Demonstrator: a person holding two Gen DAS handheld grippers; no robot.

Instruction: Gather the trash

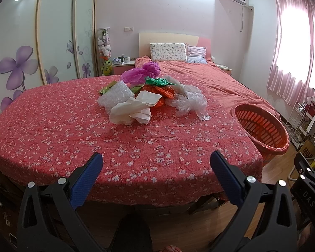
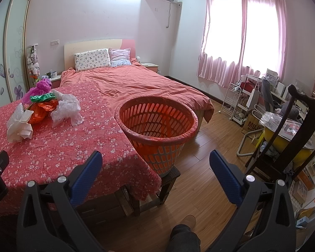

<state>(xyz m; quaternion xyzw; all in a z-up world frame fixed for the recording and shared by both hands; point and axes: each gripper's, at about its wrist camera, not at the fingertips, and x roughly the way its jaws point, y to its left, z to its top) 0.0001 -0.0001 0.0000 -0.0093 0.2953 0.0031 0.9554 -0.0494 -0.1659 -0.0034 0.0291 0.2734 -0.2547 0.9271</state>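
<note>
In the left wrist view, an open stretch of flowered cloth (image 1: 119, 147) is seen toward 12 o'clock, unbroken up to the heap of trash (image 1: 151, 96). The heap is ringed by bare cloth on all sides. At 2 o'clock the way is blocked by the orange basket (image 1: 262, 124), set just beside the cloth's edge. In the right wrist view, bare floor (image 2: 201, 168) is left at 1 o'clock, bounded at 3 o'clock by a dark chair (image 2: 292, 138).
</note>
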